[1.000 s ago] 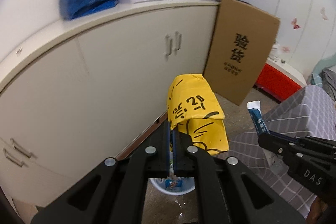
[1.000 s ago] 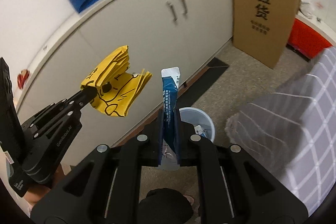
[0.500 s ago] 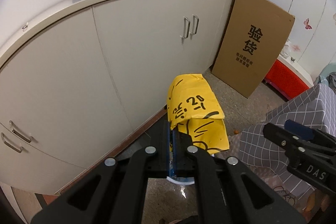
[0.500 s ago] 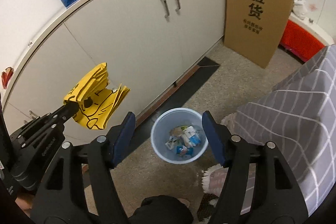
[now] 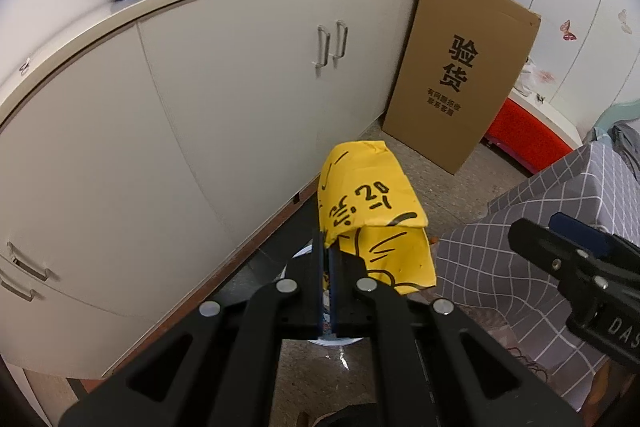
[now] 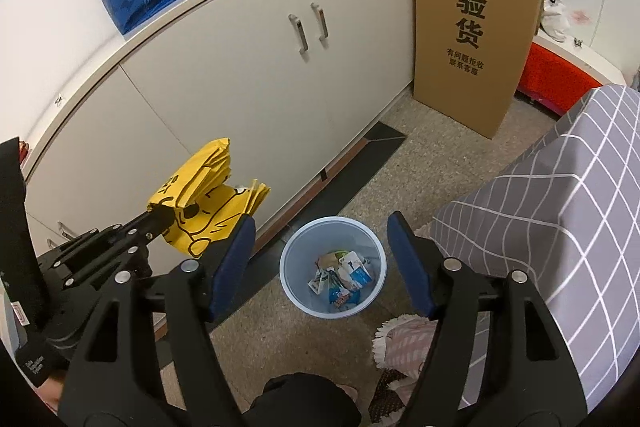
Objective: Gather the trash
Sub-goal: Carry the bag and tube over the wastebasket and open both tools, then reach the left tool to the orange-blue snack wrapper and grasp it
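Observation:
My left gripper (image 5: 329, 259) is shut on a crumpled yellow wrapper (image 5: 370, 223) with black print and holds it in the air above the floor. In the right wrist view the same wrapper (image 6: 208, 203) hangs left of and above a pale blue trash bin (image 6: 296, 287) on the floor. The bin holds several wrappers, among them a blue and white packet (image 6: 356, 273). My right gripper (image 6: 322, 261) is open and empty, its blue pads spread either side of the bin from above. It also shows in the left wrist view (image 5: 568, 259).
White cabinets (image 6: 248, 75) run along the wall behind the bin. A tall cardboard box (image 6: 472, 19) leans at their right end. A table with a grey checked cloth (image 6: 560, 211) stands on the right. A fringed rag (image 6: 400, 339) lies beside the bin.
My right gripper opened and the blue packet it held now lies in the bin. My left gripper kept hold of the yellow wrapper and drifted a little toward the bin.

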